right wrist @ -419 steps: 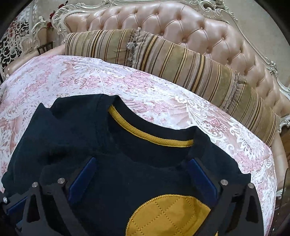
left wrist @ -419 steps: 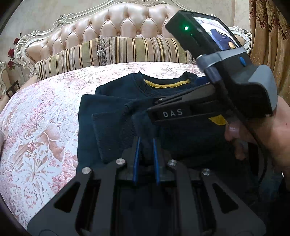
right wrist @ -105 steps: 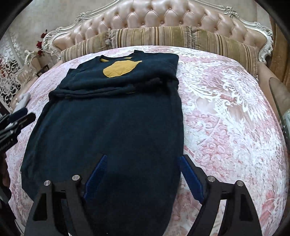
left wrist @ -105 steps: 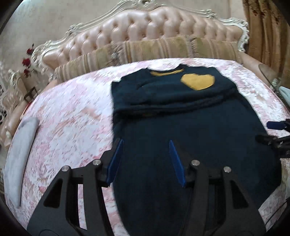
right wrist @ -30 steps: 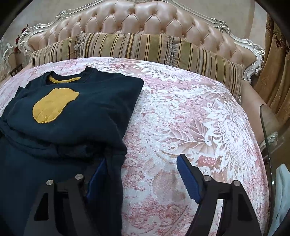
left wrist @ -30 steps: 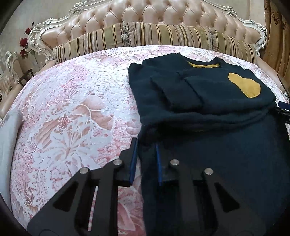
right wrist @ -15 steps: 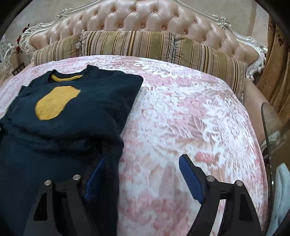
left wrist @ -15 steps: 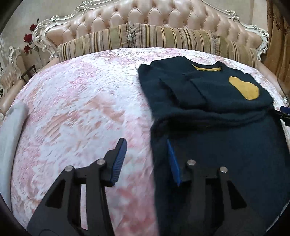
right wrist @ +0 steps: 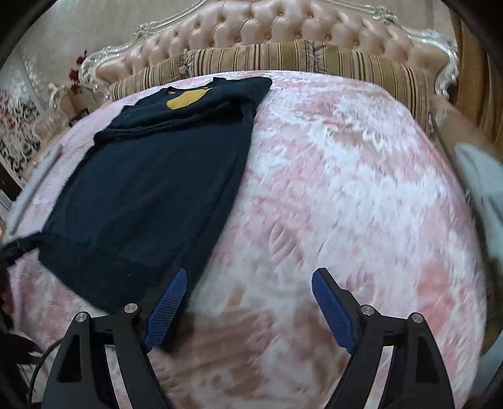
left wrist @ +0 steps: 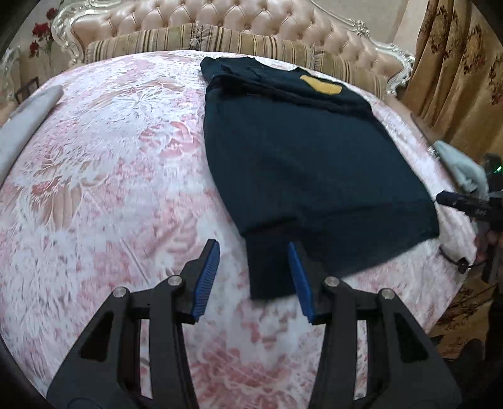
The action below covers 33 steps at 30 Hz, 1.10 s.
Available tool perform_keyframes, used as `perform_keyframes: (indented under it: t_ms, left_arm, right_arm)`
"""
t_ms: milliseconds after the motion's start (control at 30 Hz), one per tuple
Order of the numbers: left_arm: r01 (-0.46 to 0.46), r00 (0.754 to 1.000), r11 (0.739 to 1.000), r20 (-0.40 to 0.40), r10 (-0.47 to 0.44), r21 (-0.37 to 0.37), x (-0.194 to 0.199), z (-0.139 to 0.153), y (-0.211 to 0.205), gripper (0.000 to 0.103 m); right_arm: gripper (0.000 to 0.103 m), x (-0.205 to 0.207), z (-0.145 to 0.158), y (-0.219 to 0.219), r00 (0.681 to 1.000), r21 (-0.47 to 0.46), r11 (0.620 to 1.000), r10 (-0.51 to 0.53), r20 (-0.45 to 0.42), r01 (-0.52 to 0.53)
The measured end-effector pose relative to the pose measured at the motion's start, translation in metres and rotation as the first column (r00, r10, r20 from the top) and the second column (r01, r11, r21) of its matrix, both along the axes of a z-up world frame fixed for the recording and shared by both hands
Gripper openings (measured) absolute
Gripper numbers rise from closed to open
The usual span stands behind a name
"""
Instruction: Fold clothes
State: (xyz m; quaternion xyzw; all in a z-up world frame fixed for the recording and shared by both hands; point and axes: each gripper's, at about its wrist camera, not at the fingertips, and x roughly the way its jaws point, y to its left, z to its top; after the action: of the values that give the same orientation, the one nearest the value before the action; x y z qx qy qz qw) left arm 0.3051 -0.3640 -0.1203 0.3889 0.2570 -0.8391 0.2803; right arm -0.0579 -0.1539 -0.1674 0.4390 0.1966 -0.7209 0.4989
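A dark navy sweater (left wrist: 314,157) lies flat on the pink floral bedspread (left wrist: 110,157), its top part folded over, with a yellow patch (left wrist: 320,85) at the far end. My left gripper (left wrist: 253,264) hovers open over the sweater's near left hem corner, which shows between the jaws without being pinched. In the right wrist view the sweater (right wrist: 151,176) fills the left side. My right gripper (right wrist: 250,289) stands wide open at its near right corner, with the left finger (right wrist: 169,295) over the hem and bare bedspread (right wrist: 345,188) between the jaws.
Striped bolster pillows (right wrist: 298,59) and a tufted headboard (right wrist: 283,28) close off the far end of the bed. A grey cloth (left wrist: 25,119) lies at the bed's left edge, a pale cloth (left wrist: 462,166) at its right. Curtains (left wrist: 456,63) hang on the right.
Both grippers have drawn back from the sweater's folded upper part to its near hem. The left gripper, nearly shut on the sweater's left edge a second ago, has let go and stands open.
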Motion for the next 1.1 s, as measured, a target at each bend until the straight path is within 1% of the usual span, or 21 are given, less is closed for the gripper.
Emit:
perform_keyframes:
  t_ms: [100,167,200,233,300,367,400,500,567,600,667,700,733,767,800,867,1000,1100]
  left_arm:
    - [-0.021,1.000,1.000,0.003,0.021,-0.004,-0.004,-0.002,0.001,0.048]
    - [-0.029,1.000,1.000,0.008,0.029,-0.006,-0.006,-0.002,0.000,0.048]
    - [-0.027,1.000,1.000,0.012,0.027,-0.005,-0.007,-0.002,0.000,0.040]
    - [-0.014,1.000,1.000,0.009,0.014,0.004,-0.010,-0.002,0.000,0.023]
    - [-0.004,1.000,1.000,0.019,0.005,-0.009,-0.010,-0.002,0.005,0.022]
    - [0.004,0.999,1.000,0.041,-0.003,-0.026,-0.011,-0.002,0.004,0.017]
    - [0.001,0.999,1.000,0.038,0.000,-0.021,-0.010,-0.001,0.003,0.015]
    - [0.005,0.999,0.999,0.038,-0.004,-0.031,-0.009,0.005,0.002,0.012]
    - [0.014,0.999,0.999,0.053,-0.011,-0.050,-0.011,0.005,0.004,0.011]
    - [0.016,0.998,0.998,0.063,-0.013,-0.059,-0.012,0.006,0.006,0.011]
    - [0.014,0.996,0.997,0.090,-0.008,-0.071,-0.013,0.004,0.008,0.011]
    - [0.012,0.996,0.998,0.089,-0.006,-0.069,-0.010,0.003,0.009,0.011]
    - [0.011,0.996,0.998,0.089,-0.005,-0.068,-0.008,0.003,0.010,0.011]
    - [0.010,0.996,0.998,0.088,-0.005,-0.068,-0.008,0.002,0.010,0.011]
    - [0.014,0.996,0.998,0.093,-0.008,-0.069,-0.009,0.000,0.010,0.015]
    - [0.016,0.994,0.996,0.110,-0.006,-0.092,-0.008,0.002,0.013,0.016]
    - [0.026,0.995,0.994,0.102,-0.015,-0.104,-0.004,0.014,0.019,0.017]
    - [0.012,0.996,0.997,0.094,-0.005,-0.073,-0.006,0.011,0.014,0.019]
  right_arm:
    - [0.083,0.011,-0.003,-0.006,1.000,0.010,1.000,0.013,-0.005,-0.013]
    - [0.083,0.020,-0.005,-0.011,0.999,0.016,0.999,0.044,-0.014,-0.044]
    - [0.083,0.025,-0.006,-0.013,0.998,0.025,0.998,0.054,-0.031,-0.053]
    - [0.083,0.030,-0.008,-0.016,0.997,0.037,0.997,0.062,-0.053,-0.060]
    - [0.084,0.033,-0.011,-0.018,0.996,0.052,0.997,0.057,-0.067,-0.053]
    - [0.084,0.032,-0.013,-0.017,0.998,0.047,0.998,0.048,-0.051,-0.046]
    - [0.085,0.032,-0.012,-0.017,0.998,0.040,0.998,0.050,-0.040,-0.048]
    - [0.085,0.039,-0.013,-0.020,0.996,0.040,0.996,0.078,-0.033,-0.076]
    - [0.086,0.044,-0.013,-0.021,0.996,0.035,0.996,0.085,-0.038,-0.084]
    - [0.084,0.045,-0.012,-0.021,0.996,0.025,0.996,0.088,-0.028,-0.087]
    - [0.060,0.048,-0.010,-0.021,0.994,0.033,0.995,0.097,-0.042,-0.096]
    - [0.043,0.048,-0.008,-0.021,0.993,0.038,0.993,0.109,-0.046,-0.108]
    - [0.034,0.051,-0.007,-0.021,0.991,0.045,0.992,0.122,-0.056,-0.119]
    - [0.033,0.055,-0.006,-0.022,0.989,0.053,0.990,0.135,-0.068,-0.131]
    - [0.033,0.058,-0.006,-0.022,0.986,0.059,0.989,0.141,-0.083,-0.137]
    - [0.031,0.063,-0.005,-0.022,0.982,0.070,0.987,0.151,-0.116,-0.143]
    - [0.027,0.063,-0.004,-0.017,0.981,0.075,0.986,0.157,-0.113,-0.150]
    - [0.026,0.062,-0.002,-0.012,0.983,0.068,0.987,0.153,-0.101,-0.147]
